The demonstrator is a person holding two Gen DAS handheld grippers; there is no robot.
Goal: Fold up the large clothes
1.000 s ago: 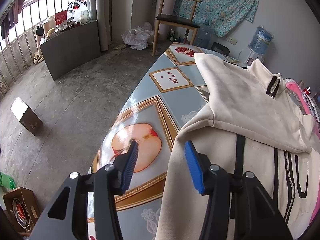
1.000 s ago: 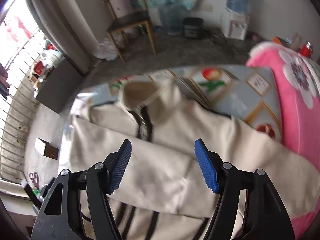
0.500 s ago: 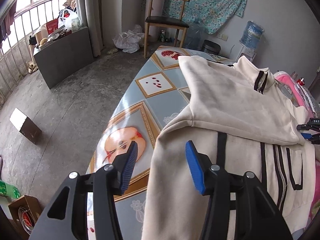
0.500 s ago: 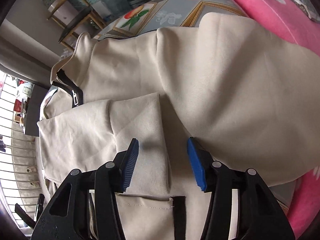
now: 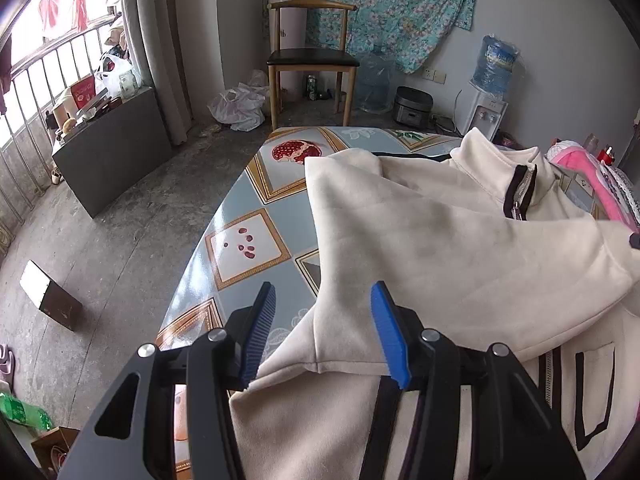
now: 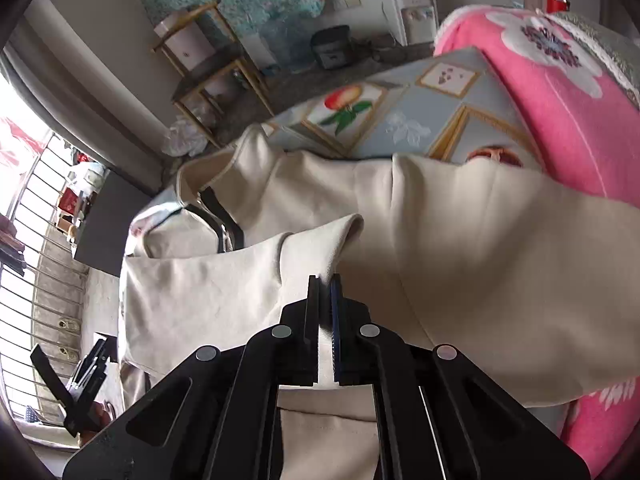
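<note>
Pinching a fold of the cream jacket (image 6: 460, 240), my right gripper (image 6: 325, 280) is clenched; my left gripper (image 5: 322, 322) straddles its sleeve cuff (image 5: 324, 344), released.

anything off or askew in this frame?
Nothing damaged or spilled. The cream zip jacket lies on the fruit-print table, one sleeve folded across it. The right gripper is shut on a fabric fold; the left gripper straddles the sleeve's edge, fingers apart.

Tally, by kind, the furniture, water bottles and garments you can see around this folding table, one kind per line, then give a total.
Cream jacket: 1
Wooden chair: 1
Water bottles: 2, one on the dispenser, one on the floor
Pink blanket: 1
Total: 5
</note>
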